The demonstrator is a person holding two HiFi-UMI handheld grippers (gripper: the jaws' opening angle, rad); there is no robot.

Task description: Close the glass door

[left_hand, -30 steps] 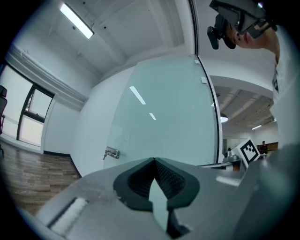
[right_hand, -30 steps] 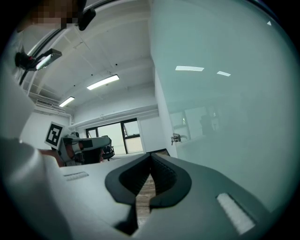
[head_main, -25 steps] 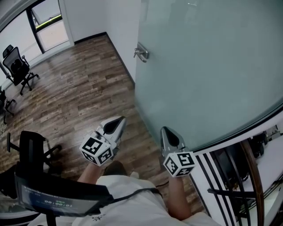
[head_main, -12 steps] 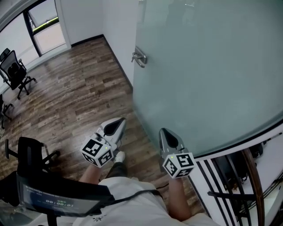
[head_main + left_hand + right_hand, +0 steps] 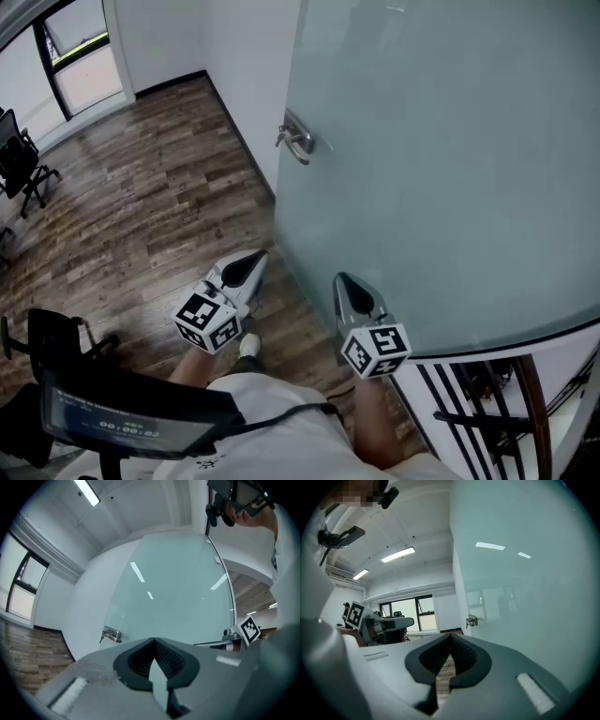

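Observation:
The frosted glass door (image 5: 441, 178) fills the right of the head view, with a metal lever handle (image 5: 296, 142) near its left edge. My left gripper (image 5: 246, 265) is held level in front of the door's edge, jaws shut with nothing in them. My right gripper (image 5: 349, 286) points at the lower part of the glass, also shut and empty; I cannot tell whether it touches the glass. In the left gripper view the door (image 5: 178, 588) and handle (image 5: 111, 634) lie ahead. In the right gripper view the glass (image 5: 525, 588) is close on the right, with the handle (image 5: 471, 620) further along.
Wood-plank floor (image 5: 141, 206) stretches to the left. A white wall (image 5: 239, 66) meets the door's edge. An office chair (image 5: 17, 159) stands far left, another black chair (image 5: 56, 337) close by. A black-striped frame (image 5: 478, 403) sits at lower right.
The door and its handle now sit closer and lower in the head view, and the chairs have slid toward the left edge. Both grippers travelled along with the view and stayed shut.

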